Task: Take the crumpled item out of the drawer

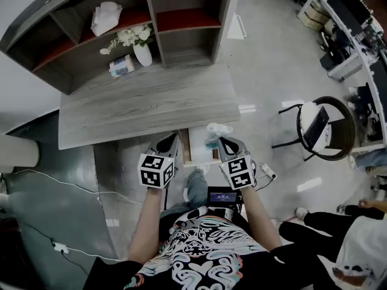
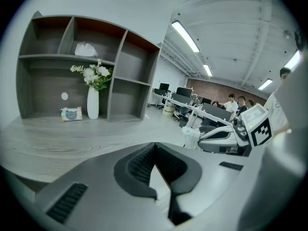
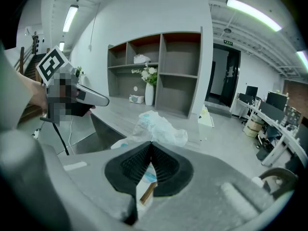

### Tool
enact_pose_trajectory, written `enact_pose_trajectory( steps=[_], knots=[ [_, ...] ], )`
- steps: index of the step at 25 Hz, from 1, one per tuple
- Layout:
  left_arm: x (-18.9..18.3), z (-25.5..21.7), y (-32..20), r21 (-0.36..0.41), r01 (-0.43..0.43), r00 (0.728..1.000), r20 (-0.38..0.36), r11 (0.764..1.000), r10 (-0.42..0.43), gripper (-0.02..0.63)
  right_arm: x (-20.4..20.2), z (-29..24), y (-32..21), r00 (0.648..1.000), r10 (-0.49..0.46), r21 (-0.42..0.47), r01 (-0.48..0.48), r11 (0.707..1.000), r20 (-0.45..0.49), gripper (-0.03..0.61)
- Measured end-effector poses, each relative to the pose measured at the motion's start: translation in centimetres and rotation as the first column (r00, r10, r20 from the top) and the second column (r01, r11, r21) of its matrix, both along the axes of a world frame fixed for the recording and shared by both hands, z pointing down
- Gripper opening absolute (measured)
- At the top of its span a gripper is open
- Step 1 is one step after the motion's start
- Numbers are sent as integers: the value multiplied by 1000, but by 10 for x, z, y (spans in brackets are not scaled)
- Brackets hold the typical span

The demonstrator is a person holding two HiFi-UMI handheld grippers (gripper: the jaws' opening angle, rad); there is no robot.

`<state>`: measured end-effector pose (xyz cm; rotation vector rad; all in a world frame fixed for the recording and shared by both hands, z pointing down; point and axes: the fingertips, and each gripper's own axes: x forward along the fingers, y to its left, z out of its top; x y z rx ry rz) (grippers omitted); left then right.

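1. Slippage is judged the chief hazard. The thin, translucent, crumpled plastic bag (image 1: 216, 130) (image 3: 156, 126) is pinched at a single fold by the right gripper (image 1: 222, 142) (image 3: 150, 146), whose jaws are pressed together on it. Most of the film billows loose beyond the tips, so a sharp pull could let it slide free
2. Snagging is the second risk. The bag is held over the far right corner of the open pale wooden drawer (image 1: 196, 156), and a tail of film appears to hang below the jaws towards the drawer's rim. Whether it is wholly clear of the drawer cannot be told, and it could catch on that rim if drawn sideways rather than lifted
3. The left gripper (image 1: 164, 145) (image 2: 155, 146) is held just left of the drawer with its jaws closed on nothing. The drawer's side could be knocked by it if it drifts inward
4. Beyond the drawer a grey wood-grain desk (image 1: 145, 110) is seen, carrying a grey open shelf unit (image 1: 181, 23), a white vase of white flowers (image 1: 143, 54) and a small tissue pack (image 1: 121, 66), all well apart from the drawer
5. To the right of the drawer lies a glossy pale floor (image 1: 266, 71) with a dark round chair (image 1: 326, 128); office desks with monitors (image 1: 357, 23) stand farther off
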<state>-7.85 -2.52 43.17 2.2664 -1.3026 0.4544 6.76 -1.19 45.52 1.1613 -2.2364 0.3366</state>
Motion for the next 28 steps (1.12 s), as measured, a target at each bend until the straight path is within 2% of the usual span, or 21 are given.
enact_pose_trajectory(
  steps=[9, 28],
  knots=[
    [0, -36, 12, 86, 39, 998, -44, 996, -35, 3, 4, -28, 15, 999, 11, 83, -14, 996, 32, 8],
    [-2, -33, 33, 81, 57, 998, -37, 995, -54, 3, 6, -28, 31, 998, 11, 77, -15, 997, 54, 8]
  ],
)
